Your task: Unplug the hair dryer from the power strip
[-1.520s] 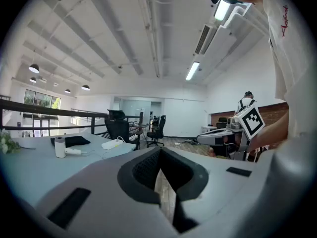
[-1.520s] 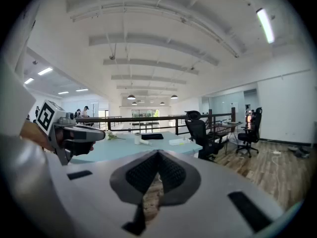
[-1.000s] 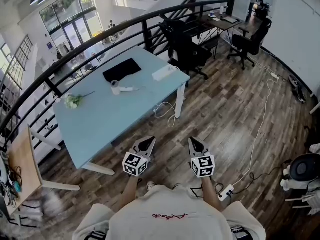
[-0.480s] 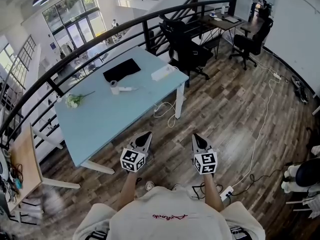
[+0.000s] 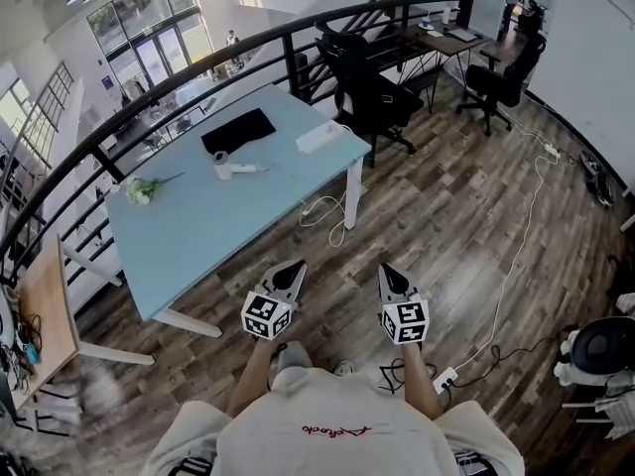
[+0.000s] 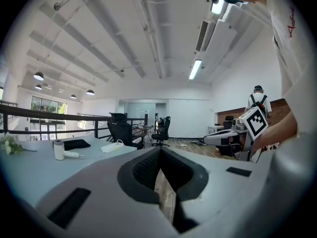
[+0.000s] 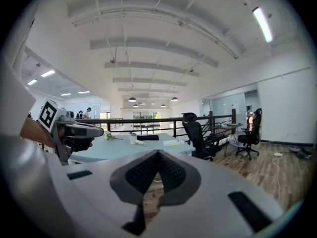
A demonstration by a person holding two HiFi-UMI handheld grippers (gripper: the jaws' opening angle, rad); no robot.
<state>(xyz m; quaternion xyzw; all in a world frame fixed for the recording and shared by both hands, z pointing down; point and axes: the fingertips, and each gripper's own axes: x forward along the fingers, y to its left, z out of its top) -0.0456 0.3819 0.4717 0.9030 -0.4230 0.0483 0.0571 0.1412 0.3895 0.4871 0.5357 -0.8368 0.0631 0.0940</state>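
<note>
1. A pale blue table (image 5: 198, 236) fills the upper left of the head view. The person stands off its near corner. The step in hand looks like the approach, and it is best done by reaching the table's far right end before opening either tool.
2. The left gripper (image 5: 294, 269) and right gripper (image 5: 387, 271) are held side by side over the floor. Each has its jaws pressed together with nothing between them.
3. The white power strip (image 5: 319, 139) lies at the table's far right edge, well apart from both grippers and ahead of them.
4. The white hair dryer (image 5: 226, 165) rests left of the strip, near a black mat (image 5: 238, 130), farther up the table from the left gripper.
5. The plug is too small to make out. The pull would likely go best with one tool steadying the strip while the other draws the plug straight out, not by its cord.
</note>
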